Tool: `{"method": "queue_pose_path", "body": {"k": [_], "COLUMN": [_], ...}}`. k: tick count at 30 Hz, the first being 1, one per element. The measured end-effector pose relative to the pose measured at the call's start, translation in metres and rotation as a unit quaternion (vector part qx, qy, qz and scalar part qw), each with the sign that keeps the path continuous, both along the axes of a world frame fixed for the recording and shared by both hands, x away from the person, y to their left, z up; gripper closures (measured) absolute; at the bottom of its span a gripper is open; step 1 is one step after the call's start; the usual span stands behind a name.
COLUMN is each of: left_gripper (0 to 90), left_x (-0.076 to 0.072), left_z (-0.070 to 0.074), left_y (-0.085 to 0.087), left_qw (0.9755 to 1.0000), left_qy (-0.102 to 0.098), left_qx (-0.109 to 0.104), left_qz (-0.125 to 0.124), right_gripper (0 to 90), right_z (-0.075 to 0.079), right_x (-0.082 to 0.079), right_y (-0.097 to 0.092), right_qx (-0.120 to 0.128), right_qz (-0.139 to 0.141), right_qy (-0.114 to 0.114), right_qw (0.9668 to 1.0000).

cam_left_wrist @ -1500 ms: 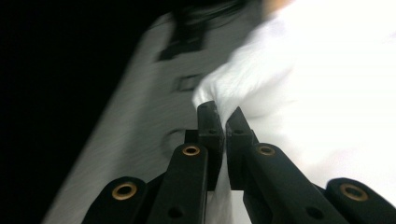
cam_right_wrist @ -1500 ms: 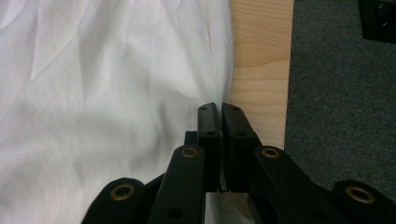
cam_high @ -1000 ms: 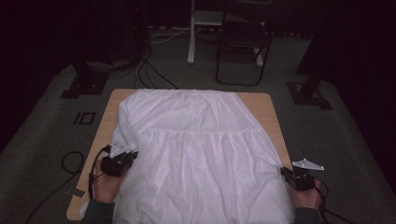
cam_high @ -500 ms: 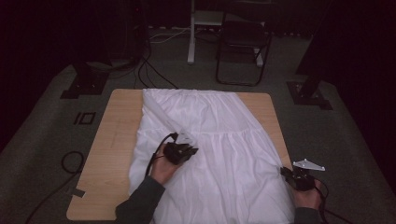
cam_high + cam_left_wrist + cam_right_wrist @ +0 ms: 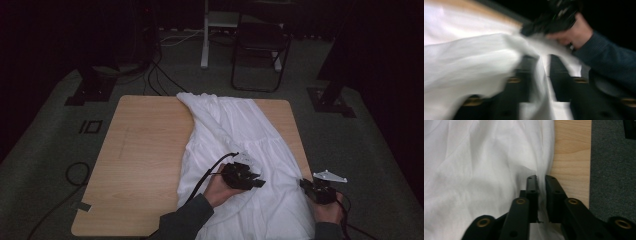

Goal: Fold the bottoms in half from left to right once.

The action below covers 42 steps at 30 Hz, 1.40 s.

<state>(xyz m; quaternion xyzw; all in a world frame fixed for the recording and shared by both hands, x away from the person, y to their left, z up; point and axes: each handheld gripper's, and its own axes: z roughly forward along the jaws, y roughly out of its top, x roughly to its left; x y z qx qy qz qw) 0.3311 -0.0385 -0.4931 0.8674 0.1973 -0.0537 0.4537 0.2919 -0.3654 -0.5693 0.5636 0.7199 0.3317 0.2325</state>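
Nearest to me are the two hands, each with one pair of black tongs. The right gripper (image 5: 306, 185) sits at the near right edge of the table (image 5: 145, 150), its grey plate on top. In the right gripper view its jaws stand a little apart, having just been opening, with a fold of the white cloth (image 5: 481, 165) running up between them; I cannot tell whether the pads press on it there. The left gripper (image 5: 257, 181) lies over the near middle of the cloth, close beside the right one, with one cable looping back from it. Its jaws have also just been opening; the left gripper view is badly blurred, yet a strip of cloth (image 5: 474, 65) hangs in the gap between them and more drapes over one jaw, so its hold is hard to judge. That view also catches the other hand (image 5: 571, 32) and its dark sleeve.

There is one garment: the white cloth (image 5: 235, 135), gathered onto the right half of the one wooden table, a narrow tail reaching the far edge, its near end cut off by the frame.

Farther off, on the grey floor, one dark chair (image 5: 260, 45) and a few stands sink into shadow.
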Motion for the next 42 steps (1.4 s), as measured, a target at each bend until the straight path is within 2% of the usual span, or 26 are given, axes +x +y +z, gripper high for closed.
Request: {"method": "queue_pose_path", "body": {"k": [2,3,6,8,11,15,18,20,23,26,30,33,34,35,36,38,39,40,42], "left_gripper": [58.7,55.7,50.0,49.3,49.0,49.0,48.7,48.6,47.6,45.8,44.0,44.0,44.2,44.9,47.1,59.8,72.5,85.7,88.5], "left_x": [0.002,0.002,0.001,-0.001,-0.005,-0.01,-0.01,-0.01,-0.008,-0.003,0.001,0.005,0.007,0.008,0.008,0.007,0.006,0.004,-0.001], "left_z": [-0.001,0.002,0.015,0.023,0.025,0.012,-0.004,-0.015,-0.03,-0.043,-0.053,-0.058,-0.06,-0.061,-0.063,-0.063,-0.061,-0.057,-0.045], "left_y": [0.013,0.021,0.051,0.074,0.109,0.153,0.18,0.194,0.206,0.21,0.204,0.199,0.198,0.196,0.195,0.192,0.192,0.192,0.192], "left_qw": [0.9998,0.9996,0.998,0.9963,0.9903,0.979,0.9729,0.9686,0.9645,0.9605,0.9604,0.9594,0.959,0.959,0.9603,0.9643,0.9669,0.968,0.9688], "left_qy": [0.009,0.007,-0.006,-0.031,-0.068,-0.084,-0.067,-0.054,-0.036,-0.021,-0.007,0.006,0.014,0.02,0.024,0.023,0.015,0.009,-0.011], "left_qx": [-0.013,-0.02,-0.042,-0.037,-0.007,0.025,0.036,0.041,0.044,0.049,0.056,0.056,0.054,0.051,0.052,0.051,0.047,0.037,0.028], "left_qz": [0.012,0.018,0.046,0.071,0.121,0.184,0.218,0.239,0.258,0.273,0.273,0.277,0.278,0.278,0.273,0.259,0.25,0.248,0.246], "right_gripper": [60.3,55.9,45.0,43.9,46.5,48.5,48.0,47.1,45.8,43.6,40.1,41.6,45.9,55.1,67.2,81.8,85.1,86.2,86.8], "right_z": [0.003,0.007,0.023,0.034,0.046,0.058,0.063,0.064,0.062,0.056,0.046,0.04,0.038,0.037,0.037,0.038,0.04,0.042,0.048], "right_x": [0.0,-0.001,-0.007,-0.01,-0.014,-0.014,-0.01,-0.005,0.002,0.009,0.015,0.017,0.017,0.017,0.017,0.015,0.014,0.013,0.01], "right_y": [0.004,0.007,0.021,0.033,0.056,0.084,0.104,0.114,0.125,0.131,0.138,0.144,0.145,0.146,0.146,0.146,0.145,0.144,0.14], "right_qx": [-0.004,-0.003,-0.01,-0.006,0.002,0.026,0.025,0.022,0.027,0.036,0.04,0.039,0.035,0.031,0.028,0.025,0.025,0.028,0.03], "right_qz": [-0.009,-0.012,-0.007,0.007,0.047,0.096,0.124,0.134,0.149,0.154,0.158,0.174,0.175,0.178,0.184,0.19,0.189,0.188,0.186], "right_qy": [0.0,-0.006,-0.033,-0.043,-0.055,-0.061,-0.064,-0.059,-0.051,-0.036,-0.016,-0.002,0.004,0.009,0.013,0.007,0.003,-0.004,-0.02], "right_qw": [1.0,0.9999,0.9994,0.999,0.9974,0.9932,0.9899,0.9889,0.9872,0.9867,0.9865,0.984,0.984,0.9834,0.9824,0.9814,0.9817,0.9817,0.9818]}}
